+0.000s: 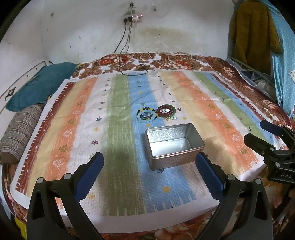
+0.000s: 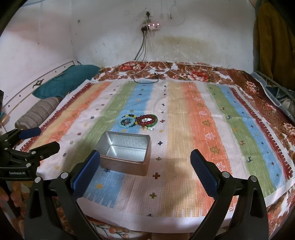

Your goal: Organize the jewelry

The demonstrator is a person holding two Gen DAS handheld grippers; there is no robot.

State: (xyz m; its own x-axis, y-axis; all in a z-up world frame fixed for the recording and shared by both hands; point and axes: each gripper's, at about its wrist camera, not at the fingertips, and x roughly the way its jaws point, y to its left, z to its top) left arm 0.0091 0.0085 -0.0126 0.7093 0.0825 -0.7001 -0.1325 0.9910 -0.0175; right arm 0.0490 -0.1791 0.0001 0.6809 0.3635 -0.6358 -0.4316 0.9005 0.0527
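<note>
Frankly, blurred beaded bracelets [image 1: 155, 113] beyond the tin [image 1: 173, 145] defy counting.

Your tin [image 1: 174, 145] sits open on the cloth [image 1: 118, 114] that covers the bed [image 1: 184, 61], near the middle. Just behind it lie two bracelet piles side by side and touching: the left pile [image 1: 146, 114] and the right pile [image 1: 166, 110], with loose beads [image 1: 171, 118] just in front of the right one. The tin holds nothing you can see. Two pillows [image 1: 39, 86] rest at the bed's left edge, one behind the other. Cables [image 1: 134, 66] trail from the wall socket [image 1: 133, 18] down onto the far side of the bed. Your left gripper [image 1: 149, 175] hangs before the tin; your right gripper [image 2: 145, 172] is beside it to the right.
</note>
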